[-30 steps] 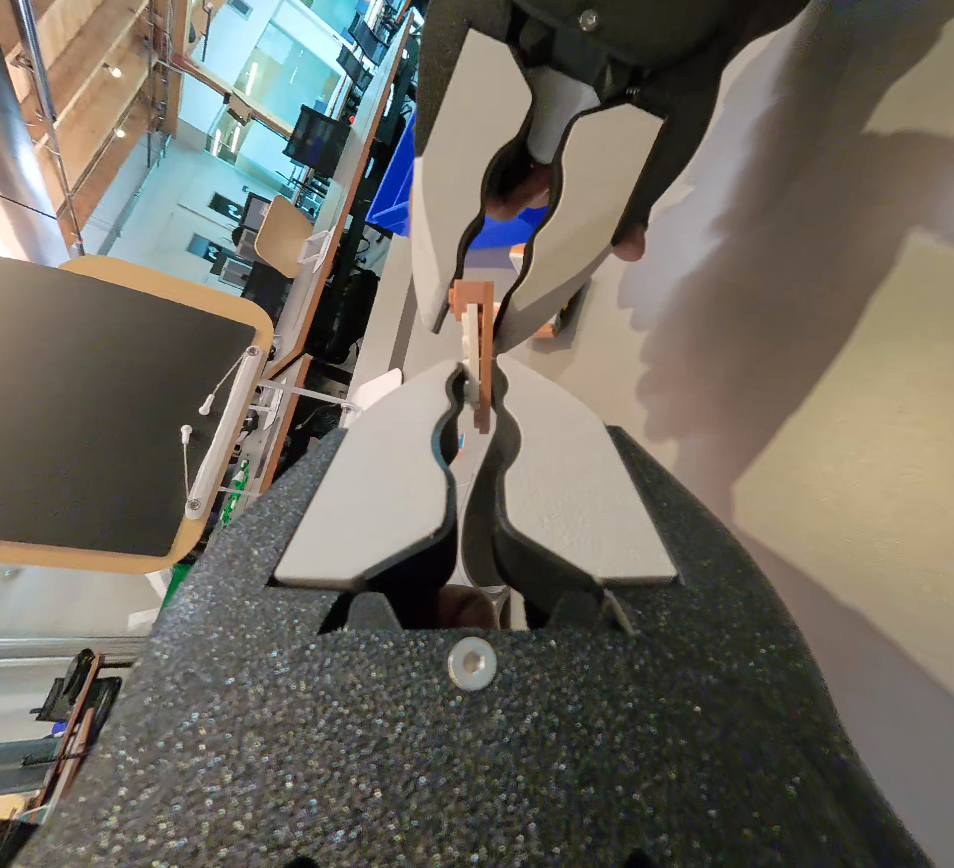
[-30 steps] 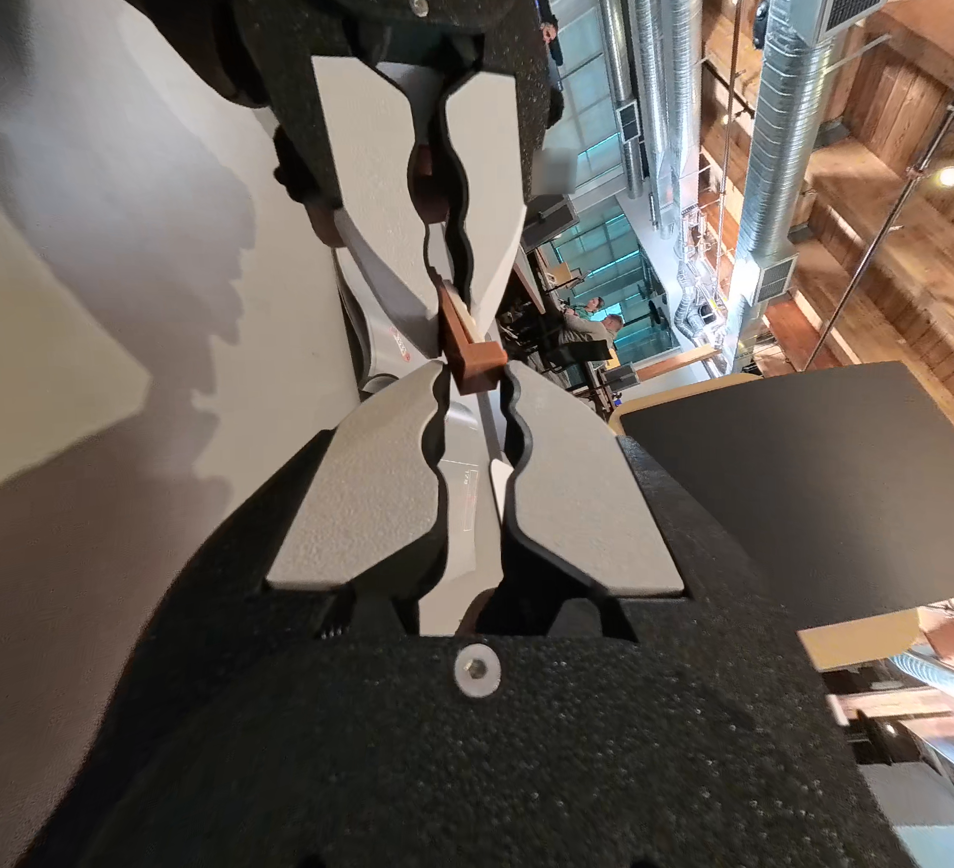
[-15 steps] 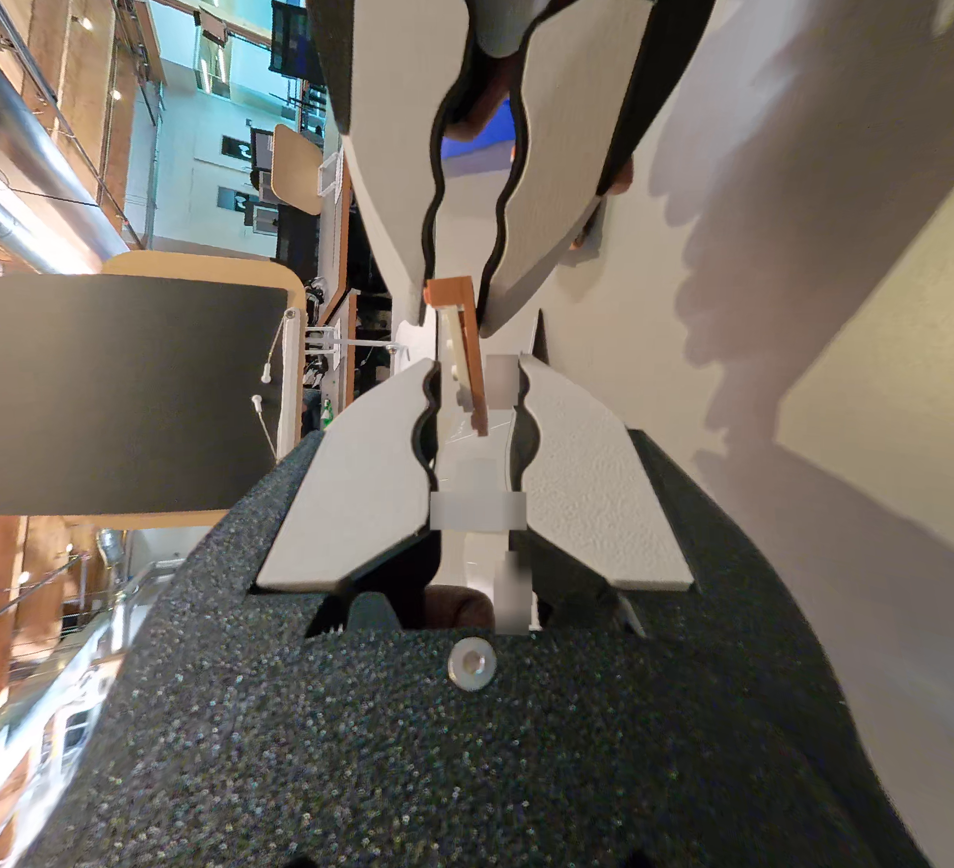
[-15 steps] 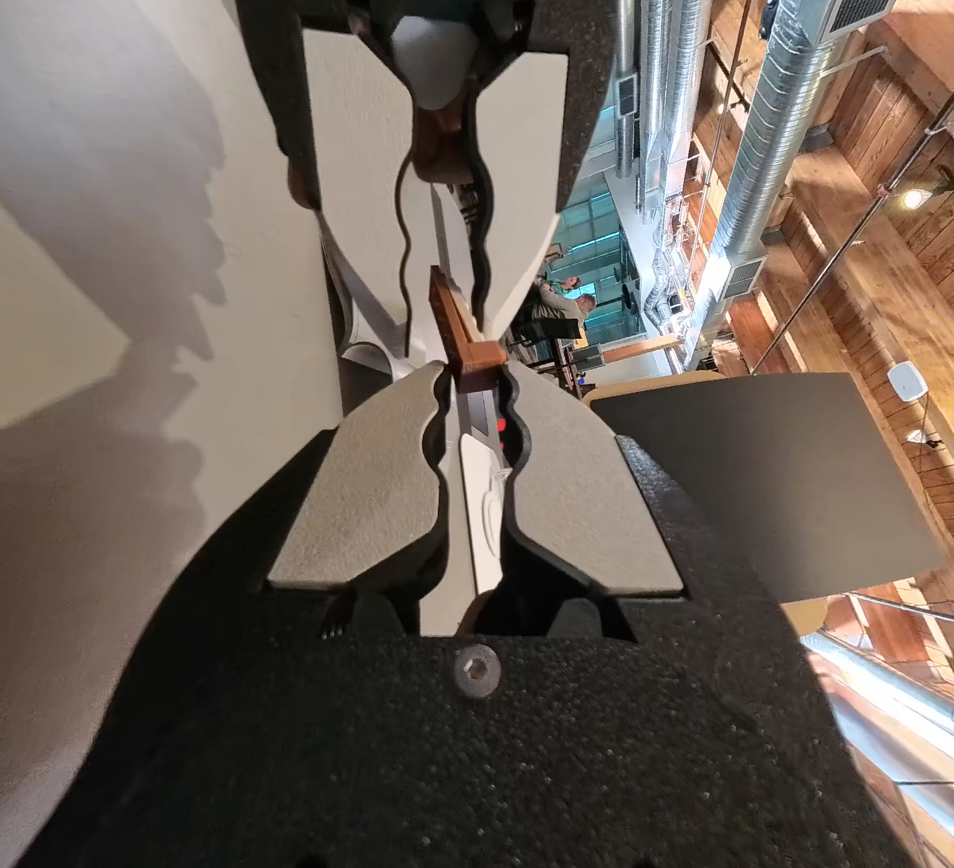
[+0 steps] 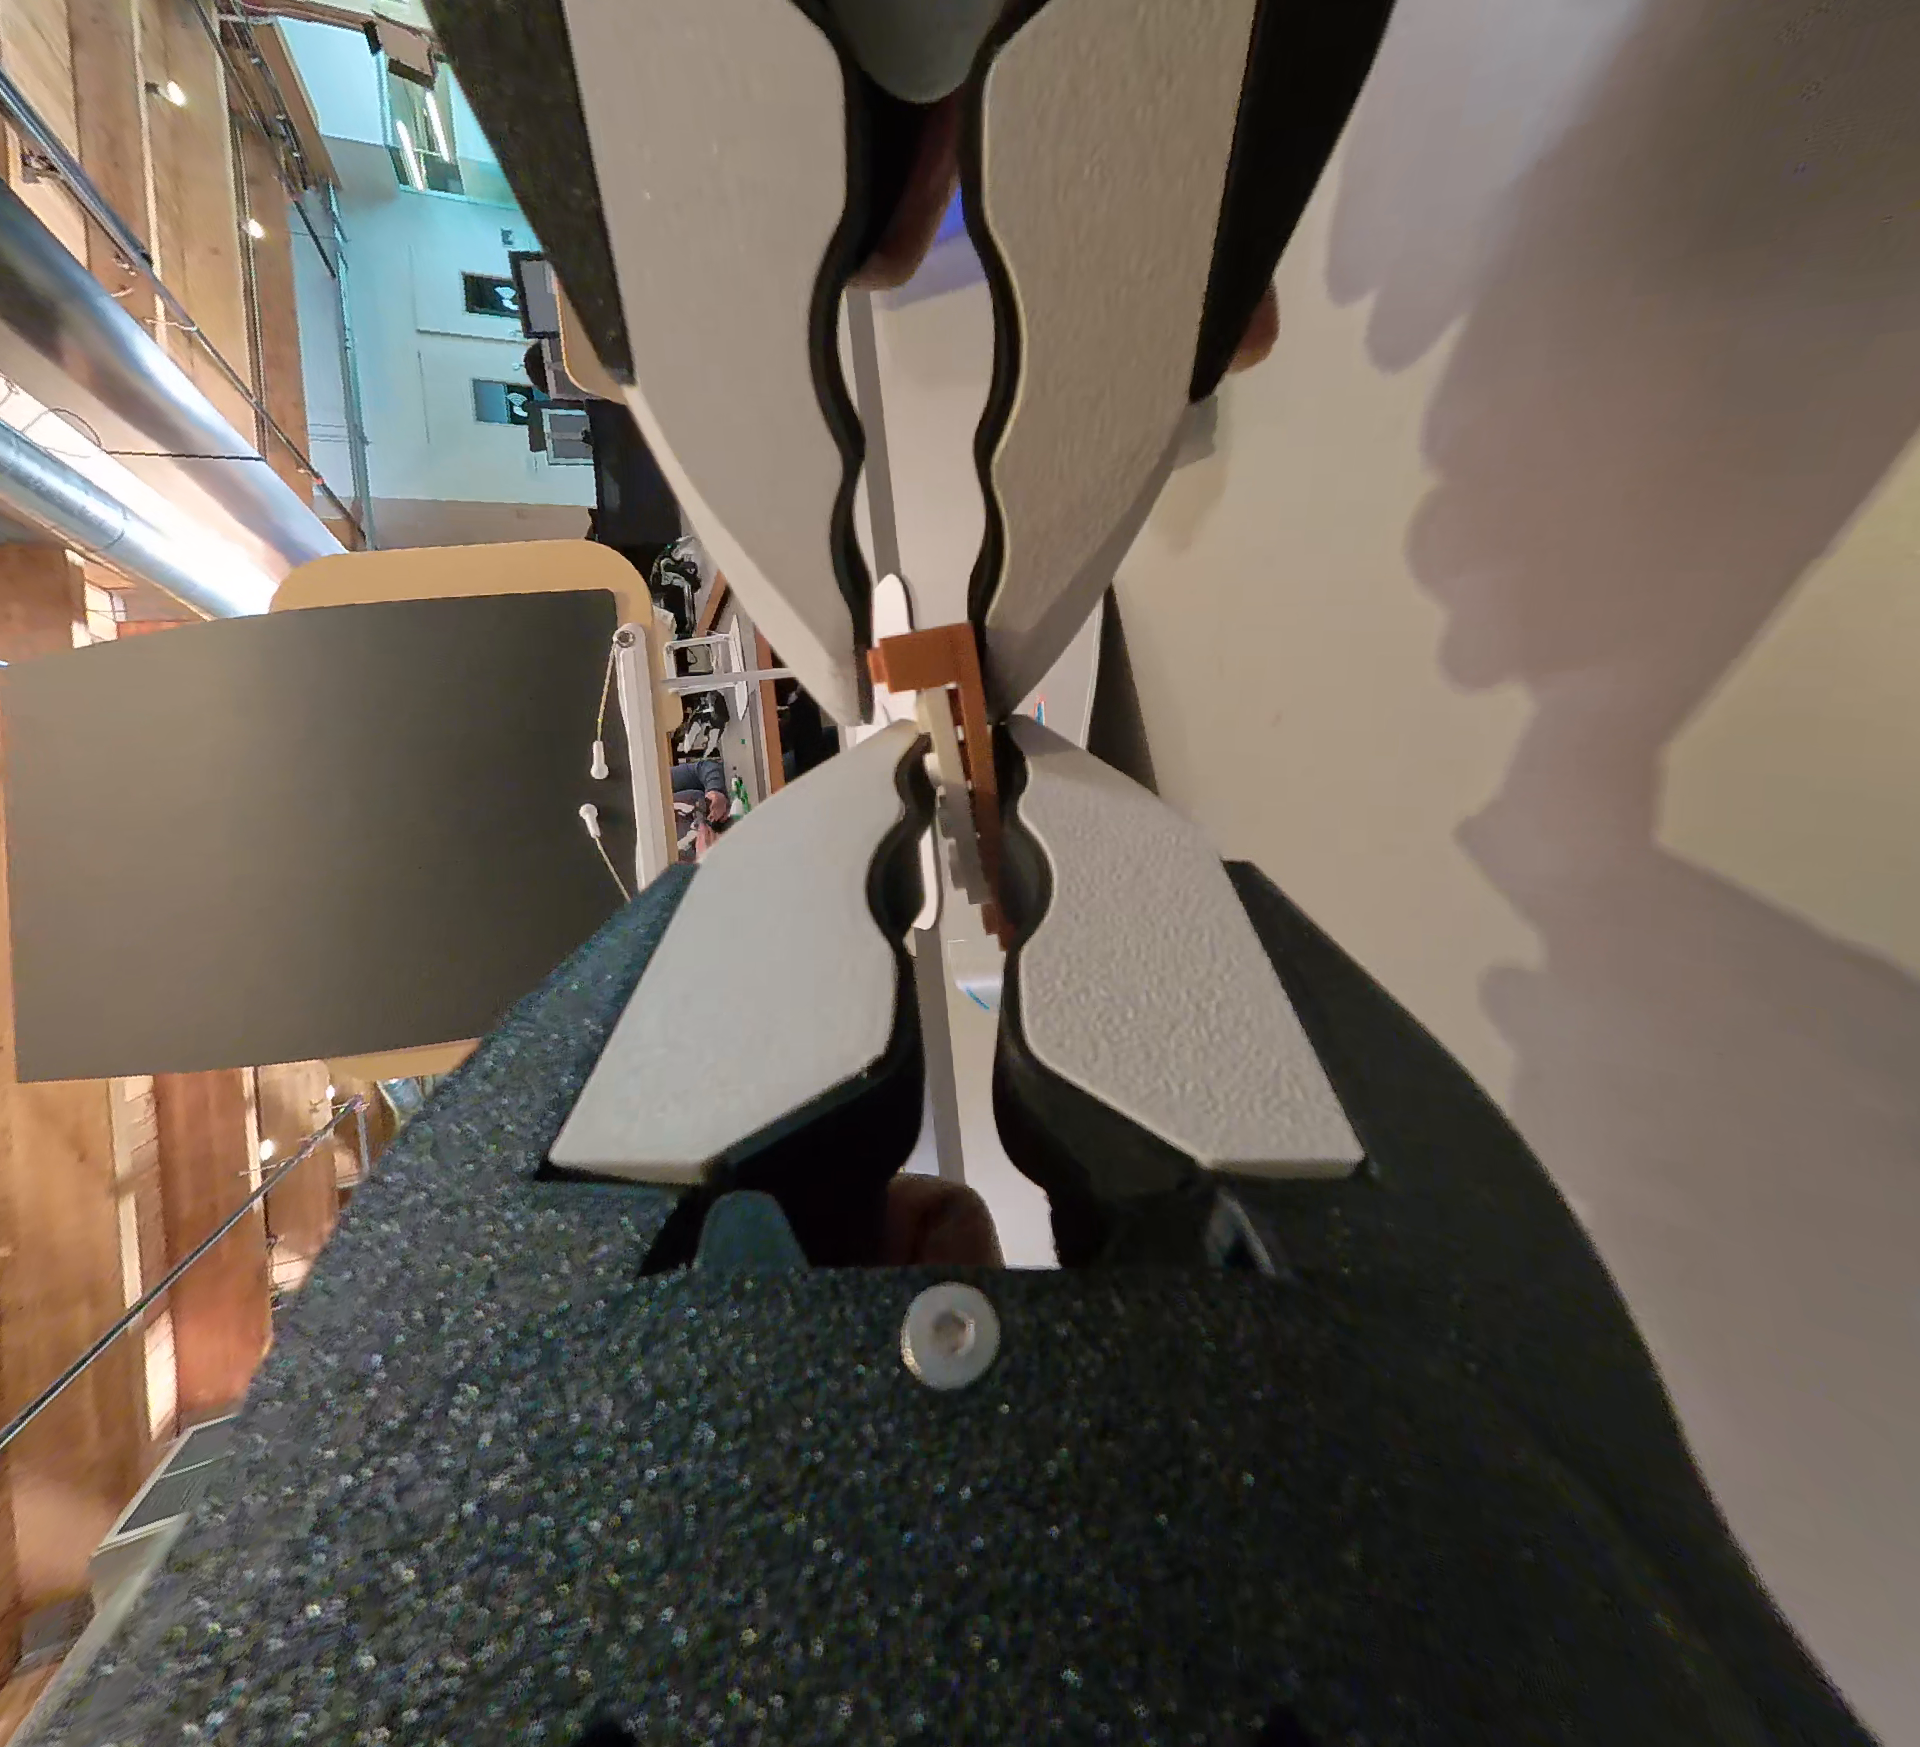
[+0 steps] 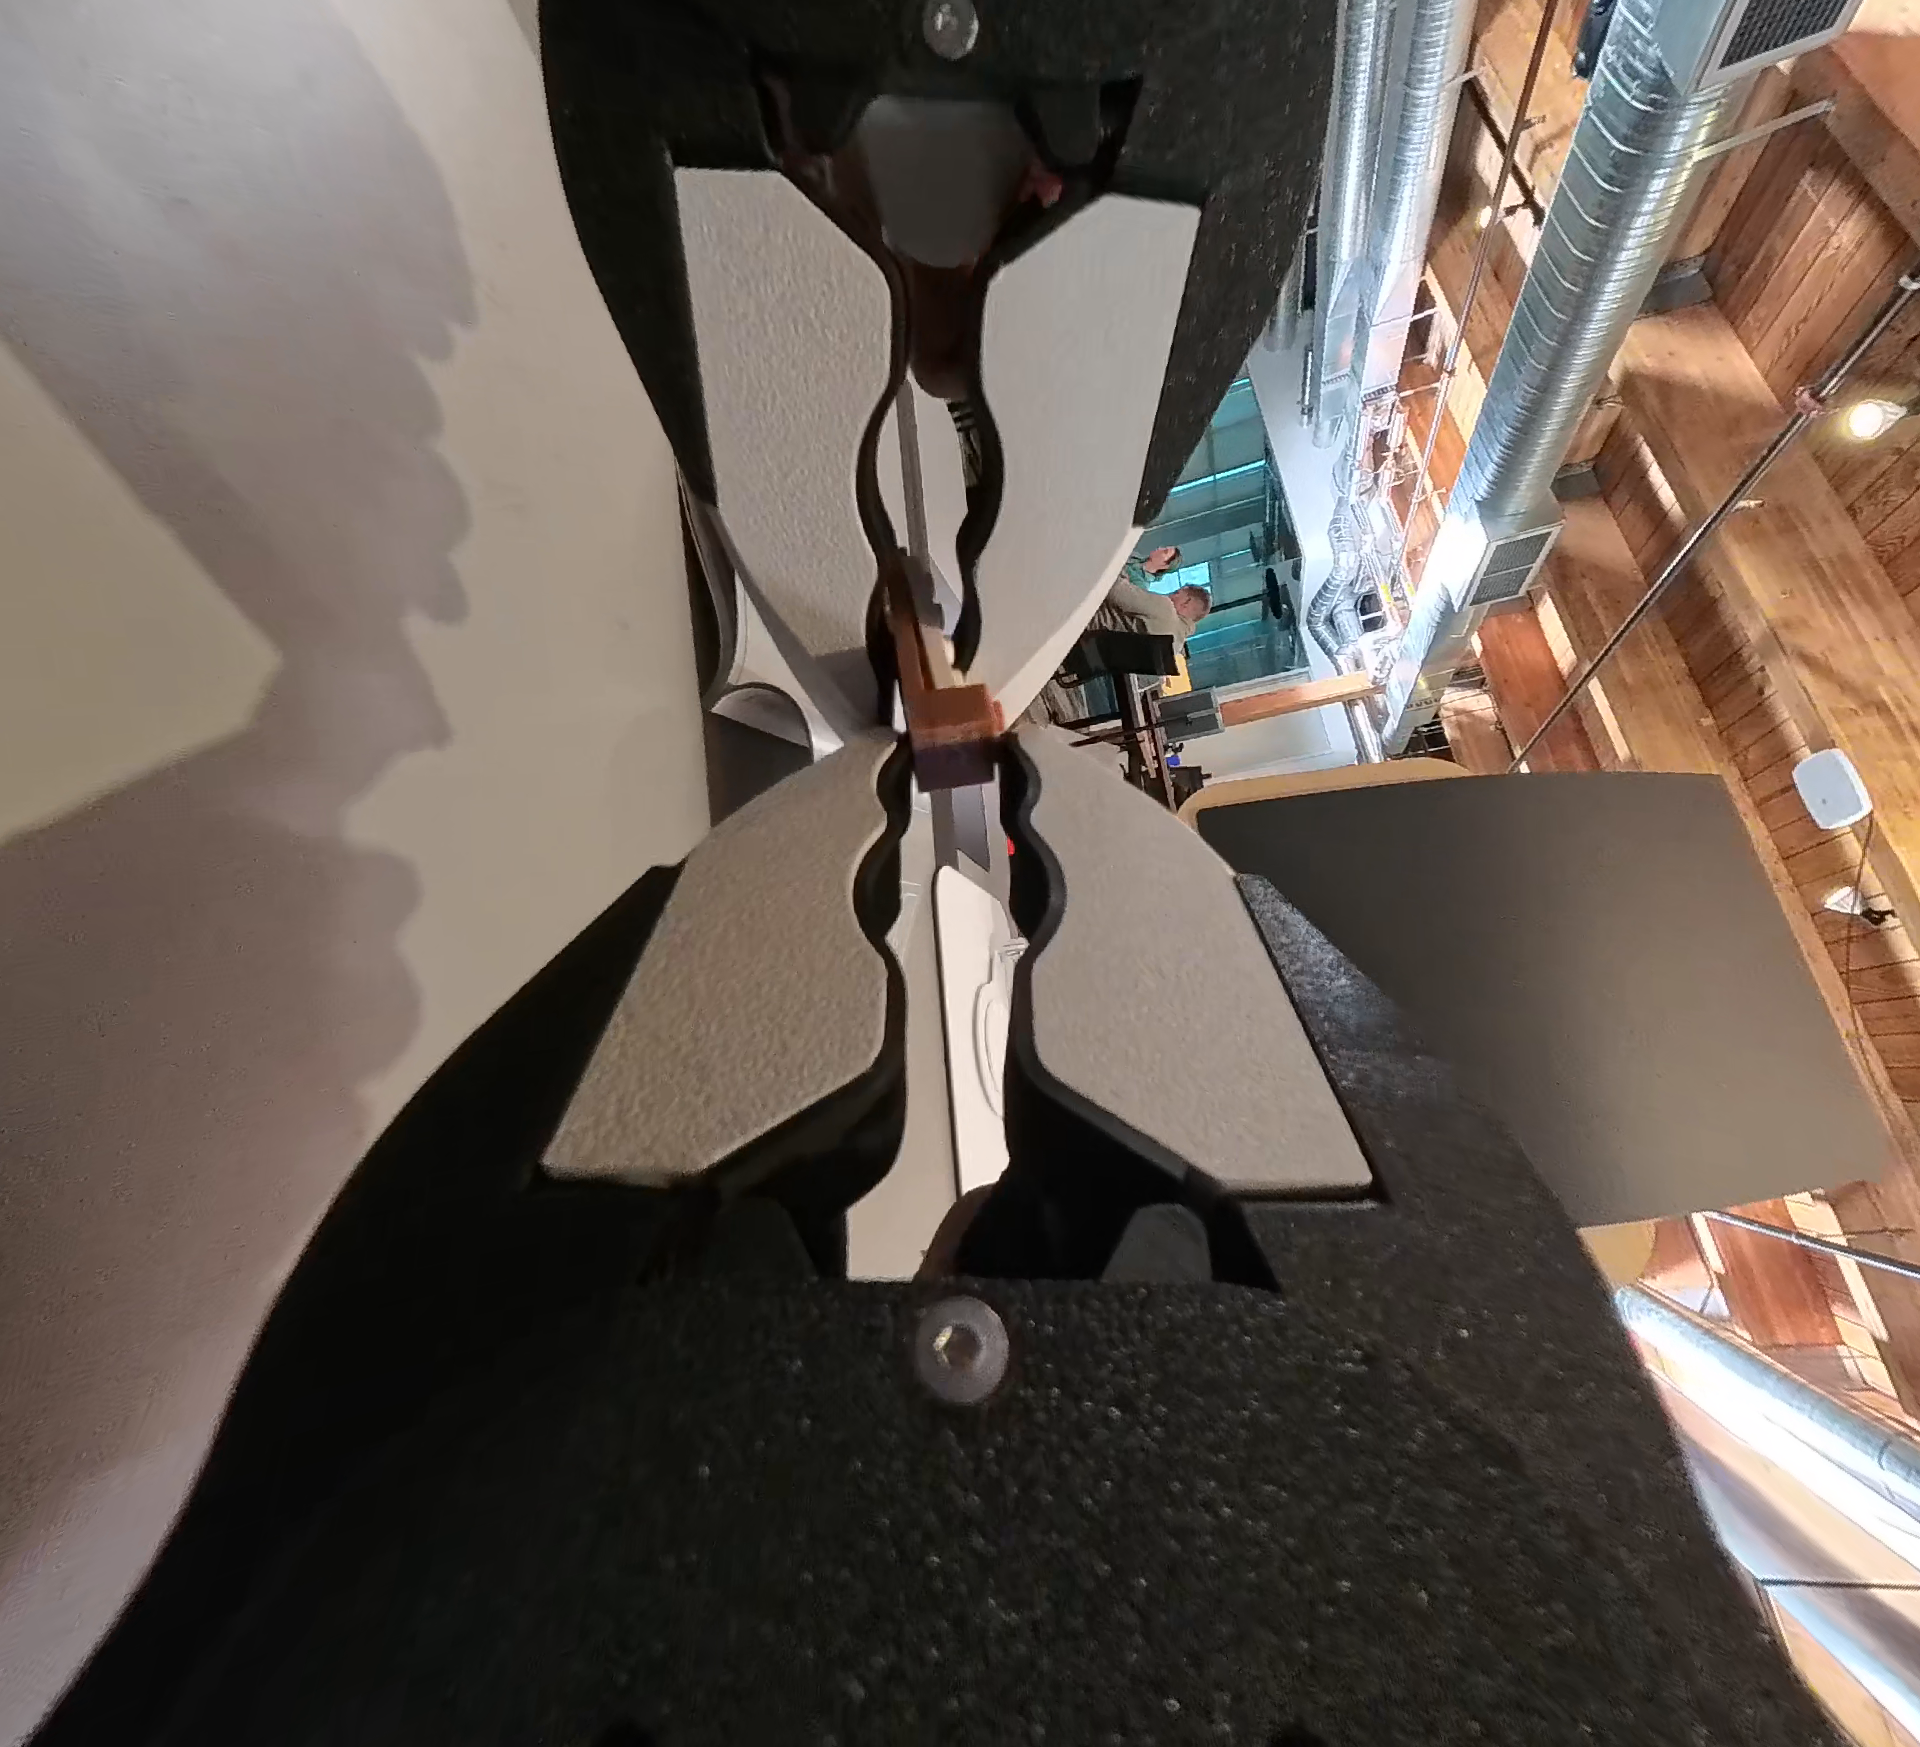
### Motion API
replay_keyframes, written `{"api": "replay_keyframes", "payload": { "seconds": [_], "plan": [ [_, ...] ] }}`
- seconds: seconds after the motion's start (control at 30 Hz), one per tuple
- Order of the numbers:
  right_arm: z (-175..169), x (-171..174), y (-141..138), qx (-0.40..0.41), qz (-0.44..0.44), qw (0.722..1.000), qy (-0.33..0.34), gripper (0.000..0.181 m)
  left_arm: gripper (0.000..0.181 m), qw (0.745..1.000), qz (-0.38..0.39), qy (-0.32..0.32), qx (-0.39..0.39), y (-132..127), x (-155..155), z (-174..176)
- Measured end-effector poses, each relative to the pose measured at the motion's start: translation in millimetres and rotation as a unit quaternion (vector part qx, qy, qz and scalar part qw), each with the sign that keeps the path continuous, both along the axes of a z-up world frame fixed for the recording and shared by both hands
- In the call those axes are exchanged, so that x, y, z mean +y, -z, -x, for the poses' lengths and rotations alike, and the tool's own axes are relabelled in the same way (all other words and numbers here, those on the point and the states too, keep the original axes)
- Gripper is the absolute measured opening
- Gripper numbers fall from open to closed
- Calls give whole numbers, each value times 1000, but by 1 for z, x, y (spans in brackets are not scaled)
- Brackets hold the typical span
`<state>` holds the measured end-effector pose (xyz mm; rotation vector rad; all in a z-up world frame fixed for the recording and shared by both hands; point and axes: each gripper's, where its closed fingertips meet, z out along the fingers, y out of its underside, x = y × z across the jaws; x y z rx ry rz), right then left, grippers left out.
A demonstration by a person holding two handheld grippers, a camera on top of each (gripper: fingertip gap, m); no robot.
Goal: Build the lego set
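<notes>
A: Facing each other tip to tip, the left gripper (image 5: 951,741) and right gripper (image 6: 951,747) meet well above the white table (image 5: 1351,554), with the lego pieces caught between them.

B: State of each?

A: Left gripper is closed on a brown plate (image 5: 977,804) that carries a cream piece (image 5: 940,731) on one face. Seen from the left wrist, the plate's long axis runs back along the left fingers toward the camera, edge-on, with studs showing along its length. Right gripper is closed on a brown brick (image 6: 948,731); from the left wrist that brick (image 5: 925,653) sits crosswise at the plate's far end, so the two form an L.

B: Which relation decides the next move?

A: The brick lies straight ahead of the left fingertips, touching the plate's end. The plate's long axis and both grippers' approach lines look nearly collinear, so I judge that a press should run along that line. Neither gripper is nearer; both hold the joint at their tips.

B: Seated?

A: Cannot tell. The fingertips hide the joint itself.

B: Risk?

A: Judgement only: any sideways tilt would lever the thin plate out of the left grip.
</notes>
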<state>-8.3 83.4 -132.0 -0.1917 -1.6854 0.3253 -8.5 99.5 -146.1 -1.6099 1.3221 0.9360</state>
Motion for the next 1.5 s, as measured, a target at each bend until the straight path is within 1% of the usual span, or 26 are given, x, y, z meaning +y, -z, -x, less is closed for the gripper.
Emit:
{"api": "replay_keyframes", "payload": {
  "seconds": [0.17,0.3,0.47,0.53,0.63,0.67,0.73,0.8,0.87,0.97,1.13,1.33,1.5],
  "plan": [
    [1,2,3,-10,4,1000,2,15,9,1000,4,-3,-23,2,2,1],
    [2,2,9,-28,13,1000,0,15,8,999,25,-5,-41,9,1,1],
    [3,6,9,-34,44,998,2,15,10,997,12,-2,-75,9,4,2],
    [4,9,7,-34,76,996,-1,16,13,994,1,-5,-109,7,6,3],
    [2,13,3,-33,132,991,-19,16,36,982,-20,11,-189,-3,3,3],
    [0,11,1,-32,151,987,-37,16,41,976,-23,21,-217,-6,1,4],
    [-4,6,-3,-27,197,977,-79,16,44,960,-32,52,-272,-11,-4,3],
    [-6,3,-8,-20,242,964,-112,16,42,945,-27,89,-313,-12,-9,-3],
    [-8,0,-11,-16,276,951,-141,16,35,932,-45,136,-333,-18,-14,-11],
    [-11,-3,-14,-13,312,934,-172,16,26,919,-73,169,-348,-26,-18,-16],
    [-11,-7,-16,-17,362,909,-204,16,11,897,-95,198,-385,-33,-21,-22],
    [-10,-7,-12,-31,381,899,-214,17,11,885,-108,207,-402,-30,-22,-23],
    [-14,-14,-7,-46,392,886,-243,16,10,866,-92,242,-428,-29,-29,-30]
  ]
}}
